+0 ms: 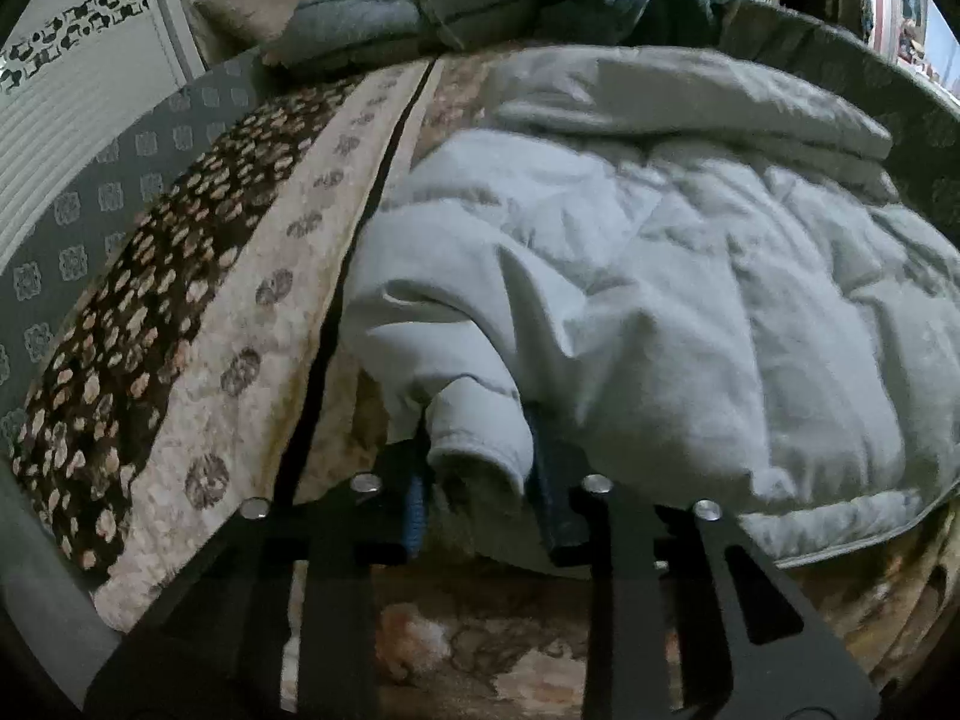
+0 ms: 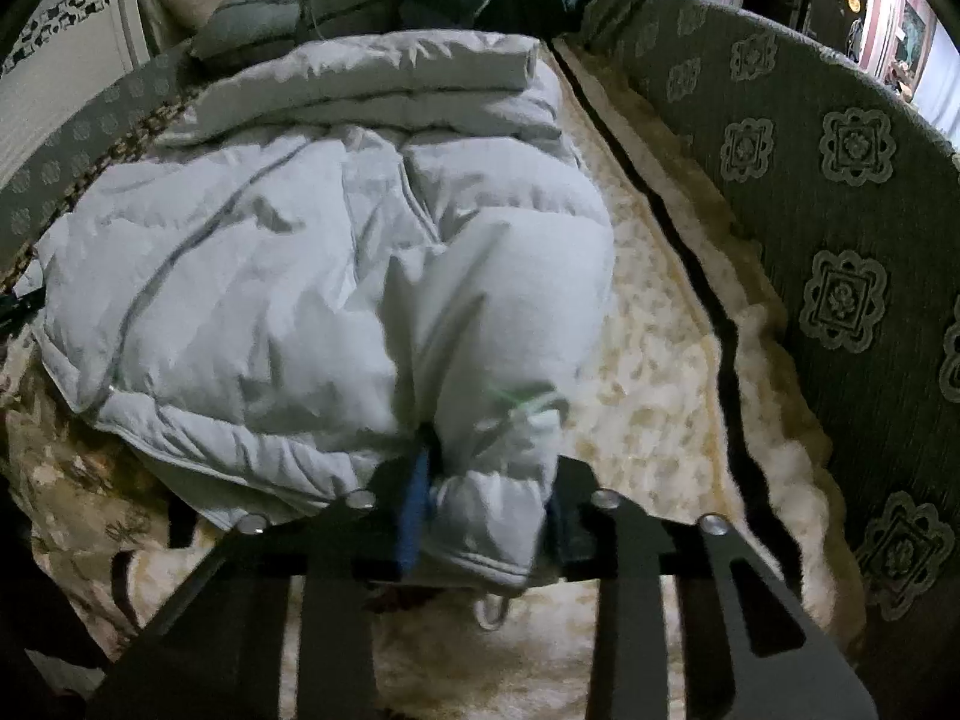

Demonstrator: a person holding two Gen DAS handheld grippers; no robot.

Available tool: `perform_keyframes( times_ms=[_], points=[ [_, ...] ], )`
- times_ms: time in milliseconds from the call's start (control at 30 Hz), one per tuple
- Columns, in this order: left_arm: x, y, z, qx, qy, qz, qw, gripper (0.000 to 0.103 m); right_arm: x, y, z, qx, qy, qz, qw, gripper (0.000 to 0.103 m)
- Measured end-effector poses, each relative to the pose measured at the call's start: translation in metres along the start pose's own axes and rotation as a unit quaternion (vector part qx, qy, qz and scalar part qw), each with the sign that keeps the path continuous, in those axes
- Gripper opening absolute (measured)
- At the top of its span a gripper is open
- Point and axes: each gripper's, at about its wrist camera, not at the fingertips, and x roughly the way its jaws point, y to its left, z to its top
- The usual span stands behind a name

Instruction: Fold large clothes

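So both claws are pinching the pale puffer jacket (image 1: 630, 276) at its near edge. Left gripper (image 1: 480, 480) grabs a cuff, right gripper (image 2: 486, 516) a padded fold. It's lying on the patterned sofa (image 2: 840, 192).

Patterned blanket (image 1: 198, 324) covers the sofa seat. Grey-green upholstered backrest (image 2: 840, 192) with floral medallions runs along one side. Dark grey padded garments (image 1: 480, 0) heaped at far end.

I note open cream patterned bed cover (image 2: 648, 360) right of the pale grey quilted down jacket (image 2: 288, 276). The upholstered grey medallion wall (image 2: 840, 228) blocks beyond; dark piled bedding (image 1: 480, 0) bars the far end.
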Motion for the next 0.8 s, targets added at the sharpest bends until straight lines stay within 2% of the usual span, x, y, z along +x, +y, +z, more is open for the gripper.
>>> perform_keyframes(
  times_ms=[67,233,367,567,800],
  points=[
    [-0.010,-0.002,0.006,-0.002,-0.011,0.000,0.9999,0.022,-0.009,-0.003,0.006,0.009,-0.014,0.004,1.000,0.025],
    [-0.030,0.001,0.025,-0.027,-0.033,-0.010,0.9990,0.019,-0.053,-0.003,0.027,0.015,-0.081,0.012,0.997,0.020],
    [-0.054,-0.005,0.042,-0.024,-0.052,-0.008,0.9983,0.017,-0.075,-0.005,0.034,0.017,-0.111,0.024,0.993,0.017],
    [-0.097,-0.003,0.051,-0.027,-0.072,-0.041,0.9962,0.013,-0.102,-0.009,0.039,0.011,-0.138,0.029,0.990,0.015],
    [-0.157,0.023,0.058,-0.051,-0.123,-0.076,0.9882,0.011,-0.162,-0.044,0.049,0.060,-0.203,0.037,0.977,0.014]
  ],
)
